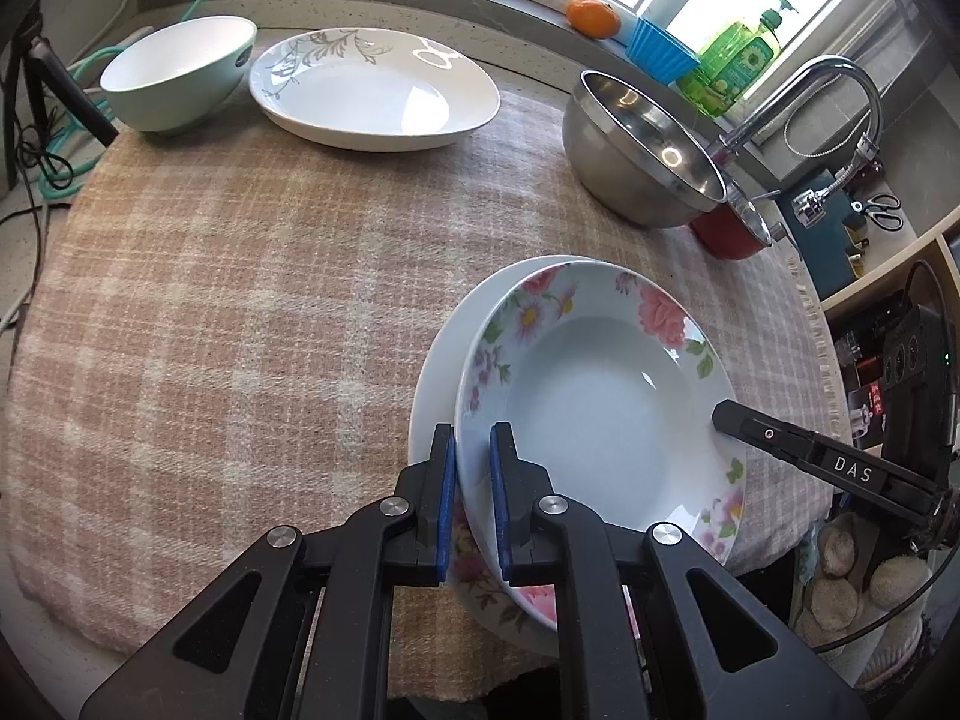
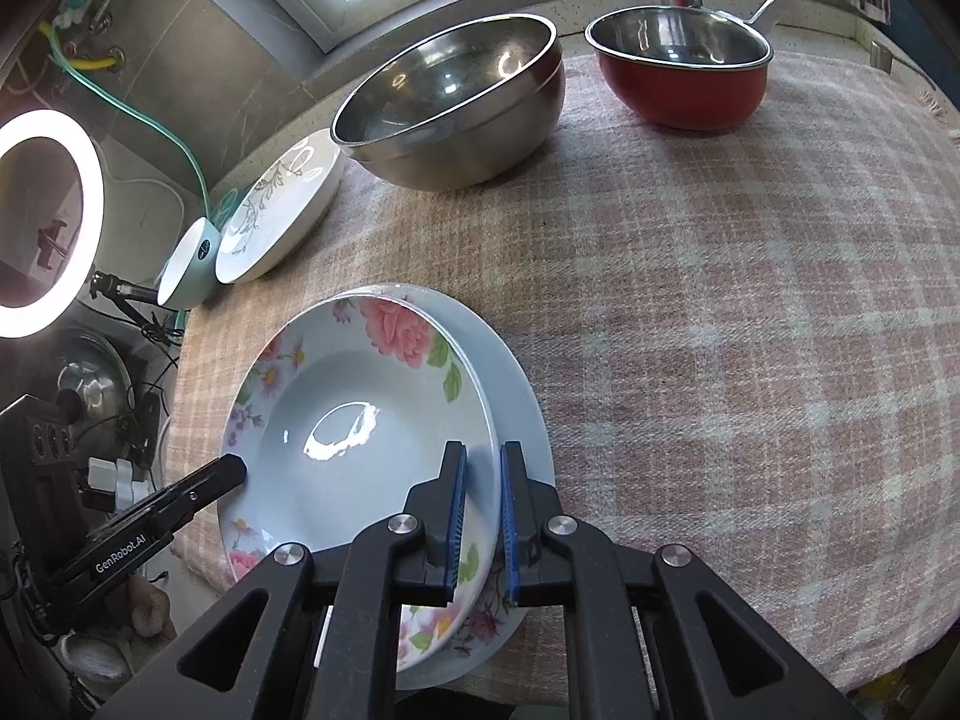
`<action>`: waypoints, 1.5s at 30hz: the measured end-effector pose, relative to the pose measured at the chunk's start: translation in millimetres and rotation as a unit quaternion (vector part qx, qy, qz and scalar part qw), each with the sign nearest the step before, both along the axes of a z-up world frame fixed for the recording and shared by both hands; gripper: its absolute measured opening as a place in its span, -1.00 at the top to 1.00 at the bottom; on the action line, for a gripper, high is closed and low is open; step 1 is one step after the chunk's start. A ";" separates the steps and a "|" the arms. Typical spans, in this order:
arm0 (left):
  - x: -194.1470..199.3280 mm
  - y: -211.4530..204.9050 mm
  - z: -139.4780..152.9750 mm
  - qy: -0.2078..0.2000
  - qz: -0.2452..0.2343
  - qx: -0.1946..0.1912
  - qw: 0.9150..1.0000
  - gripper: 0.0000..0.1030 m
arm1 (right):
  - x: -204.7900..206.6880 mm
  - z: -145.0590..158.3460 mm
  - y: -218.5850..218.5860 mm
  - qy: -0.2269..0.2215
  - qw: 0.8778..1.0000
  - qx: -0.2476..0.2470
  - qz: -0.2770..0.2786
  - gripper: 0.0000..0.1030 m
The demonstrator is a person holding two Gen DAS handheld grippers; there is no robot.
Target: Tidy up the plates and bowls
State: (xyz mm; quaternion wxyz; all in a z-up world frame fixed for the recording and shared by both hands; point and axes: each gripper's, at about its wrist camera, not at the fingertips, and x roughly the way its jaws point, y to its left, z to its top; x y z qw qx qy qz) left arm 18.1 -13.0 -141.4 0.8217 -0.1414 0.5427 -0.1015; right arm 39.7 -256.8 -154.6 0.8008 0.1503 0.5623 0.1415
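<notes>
Counter under a plaid cloth [image 1: 240,312] bearing stacked plates [image 1: 438,360], leaf-patterned plate [image 1: 372,90], green bowl [image 1: 174,84], steel bowl [image 1: 636,162], red pot [image 2: 684,78].

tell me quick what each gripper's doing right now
left gripper: shut on the floral plate rim
right gripper: shut on the opposite rim

White letters "DAS" stood on the black finger of the right claw [image 1: 729,417] seen from the left wrist, and "GenRobot.AI" ran in white along the black finger of the left claw [image 2: 234,468] seen from the right wrist.
</notes>
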 end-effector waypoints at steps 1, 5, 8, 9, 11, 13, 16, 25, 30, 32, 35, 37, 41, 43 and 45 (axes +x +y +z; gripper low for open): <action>-0.1 -1.3 0.3 -0.002 -0.002 0.006 1.000 0.80 | 0.3 0.0 0.4 0.001 1.000 -0.001 0.000 0.80; 0.5 -3.8 0.7 -0.004 -0.006 0.017 1.000 0.80 | 0.6 0.6 1.8 -0.001 1.000 -0.009 0.004 0.79; 1.0 -4.9 0.9 -0.005 -0.009 0.022 1.000 0.80 | 0.1 1.4 5.0 -0.004 1.000 -0.018 0.007 0.78; 1.2 -5.7 1.2 -0.006 -0.010 0.025 1.000 0.79 | 0.0 1.4 6.6 -0.004 1.000 -0.020 0.008 0.78; 1.3 -7.7 1.6 -0.007 -0.012 0.033 0.999 0.79 | 0.2 1.5 8.4 -0.005 1.000 -0.026 0.011 0.77; 1.1 -8.8 1.9 -0.007 -0.016 0.037 0.999 0.79 | 0.7 1.6 9.6 -0.006 0.999 -0.031 0.013 0.77; 1.2 -10.3 2.0 -0.007 -0.021 0.043 0.999 0.79 | 1.4 1.4 10.0 -0.006 0.999 -0.034 0.013 0.77; 1.5 -15.1 2.1 -0.008 -0.033 0.058 0.998 0.79 | 2.2 2.3 11.6 -0.003 0.999 -0.038 0.015 0.77; 1.5 -16.6 2.0 -0.008 -0.041 0.064 0.997 0.79 | 1.8 2.3 11.5 -0.002 0.999 -0.043 0.018 0.77; 0.6 -17.2 1.9 -0.007 -0.045 0.065 0.997 0.79 | 0.6 2.4 10.8 -0.001 0.999 -0.044 0.019 0.77; 0.4 -18.7 1.7 -0.008 -0.048 0.067 0.997 0.74 | 0.0 2.4 9.8 0.000 0.999 -0.044 0.019 0.77; 0.6 -19.2 1.8 -0.007 -0.047 0.065 0.997 0.72 | 0.4 2.7 10.4 -0.001 0.999 -0.046 0.018 0.76; -0.5 -21.4 1.8 -0.010 -0.051 0.073 0.996 0.71 | 1.4 3.2 12.4 -0.003 0.998 -0.052 0.017 0.75; 0.2 -21.3 1.6 -0.010 -0.051 0.072 0.996 0.69 | 0.9 3.3 13.1 -0.005 0.998 -0.057 0.020 0.75; 0.2 -20.3 1.7 -0.010 -0.048 0.070 0.996 0.64 | 1.2 3.4 14.5 -0.005 0.998 -0.060 0.021 0.75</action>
